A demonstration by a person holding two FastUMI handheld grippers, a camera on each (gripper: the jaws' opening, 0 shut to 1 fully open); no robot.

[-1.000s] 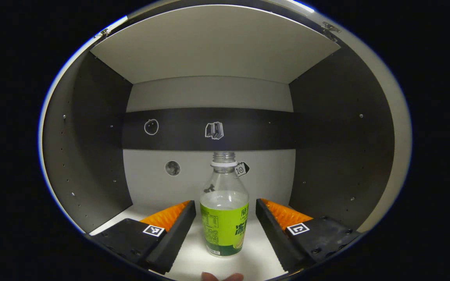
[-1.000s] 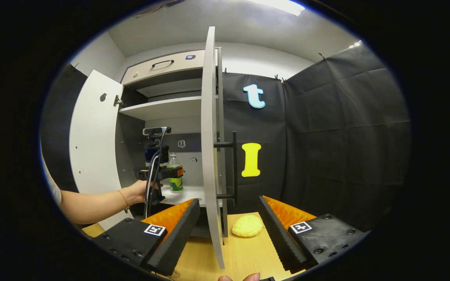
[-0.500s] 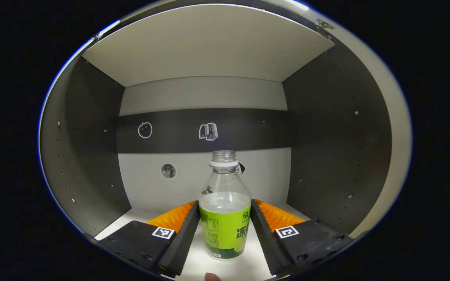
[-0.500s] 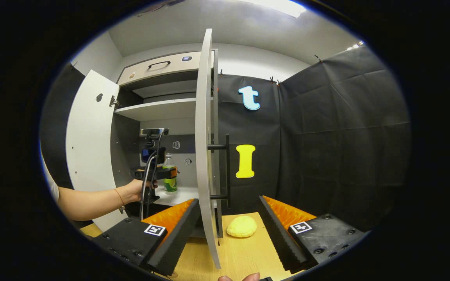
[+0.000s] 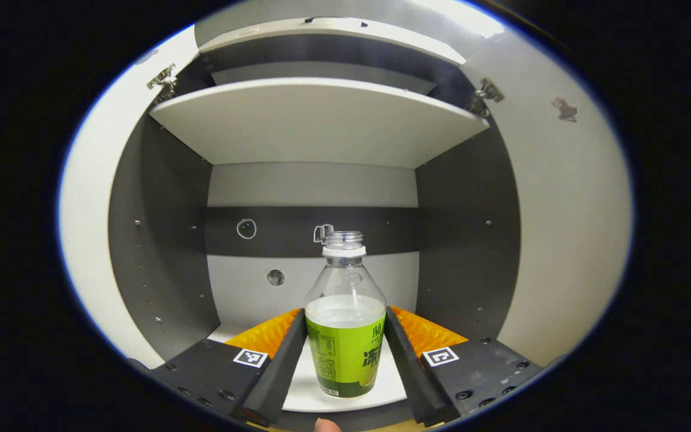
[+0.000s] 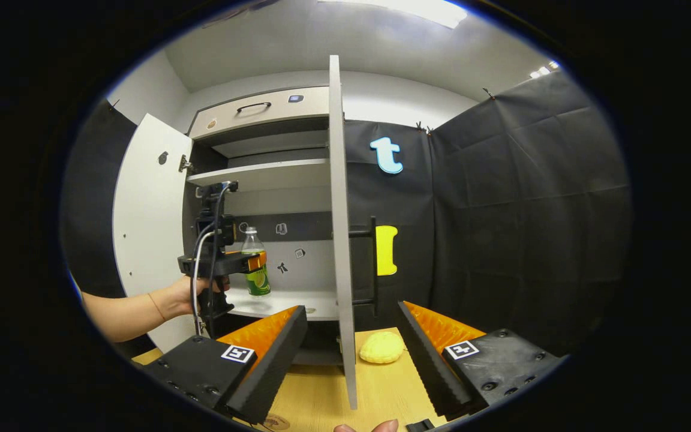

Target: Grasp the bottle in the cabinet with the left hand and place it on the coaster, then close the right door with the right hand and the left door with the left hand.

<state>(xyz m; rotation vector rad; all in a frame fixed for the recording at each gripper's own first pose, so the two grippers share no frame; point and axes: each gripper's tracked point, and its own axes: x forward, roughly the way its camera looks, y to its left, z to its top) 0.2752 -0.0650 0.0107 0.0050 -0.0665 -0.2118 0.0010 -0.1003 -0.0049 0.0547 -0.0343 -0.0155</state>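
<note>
Booth: cabinet (image 6: 261,144) with both doors open, standing behind a wooden table (image 6: 381,390); black cloth wall to the cabinet's right.
Left gripper (image 5: 345,354): clenched on the bottle (image 5: 345,336), both fingers pressed to the green label. In the right gripper view the same gripper (image 6: 243,262) holds the bottle (image 6: 255,270) at the front of the cabinet opening.
Change, bottle: 1.0 s ago the fingers stood apart on either side of it; 0.5 s ago they had closed on it. Now it is carried toward the cabinet front, and the upper shelf (image 5: 321,114) and both door hinges have come into sight.
Change, right gripper (image 6: 351,354): unchanged, fingers spread wide with nothing between them, low over the table in front of the cabinet.
Hidden: whether the bottle base touches the lower shelf (image 6: 285,300) cannot be told. The round edge seen at the table's near side may be the coaster; too little shows to tell.
Edges: right door (image 6: 341,228) stands edge-on between the right gripper's fingers; left door (image 6: 147,228) is swung wide.
Open room: bare table in front of the cabinet, with a yellow lump (image 6: 381,348) just right of the right door's lower edge.
</note>
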